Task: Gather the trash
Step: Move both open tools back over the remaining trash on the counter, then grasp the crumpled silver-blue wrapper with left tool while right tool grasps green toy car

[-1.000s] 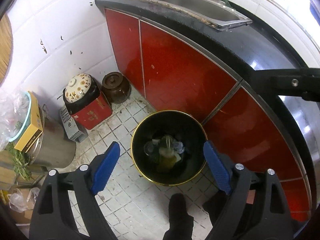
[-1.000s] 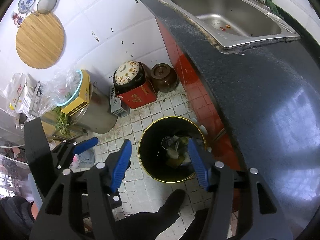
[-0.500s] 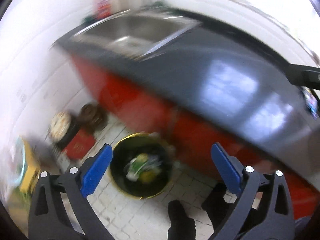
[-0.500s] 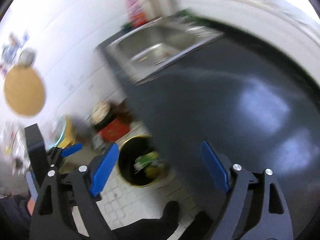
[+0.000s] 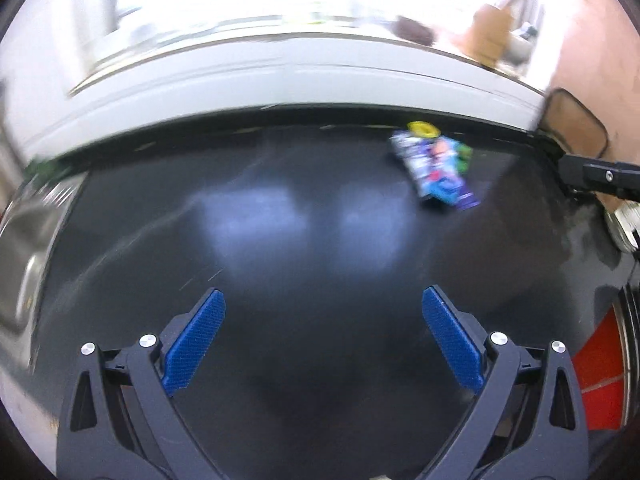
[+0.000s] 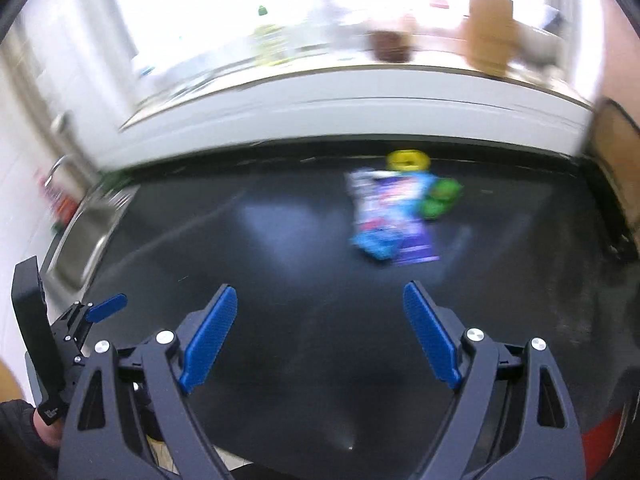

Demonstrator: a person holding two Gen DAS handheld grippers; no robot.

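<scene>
Two wrappers [image 6: 390,216] beyond right gripper [image 6: 320,332]

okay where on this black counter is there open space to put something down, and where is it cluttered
Bare counter runs from the sink on the left to the blurred trash pile: colourful wrappers, a green piece and a yellow piece near the back edge. The front strip ahead of both open grippers, left gripper and right gripper, is bare too.

Glossy black countertop [image 5: 280,208], shiny printed plastic wrappers [image 6: 394,216], brushed-metal sink [image 6: 86,236].
</scene>
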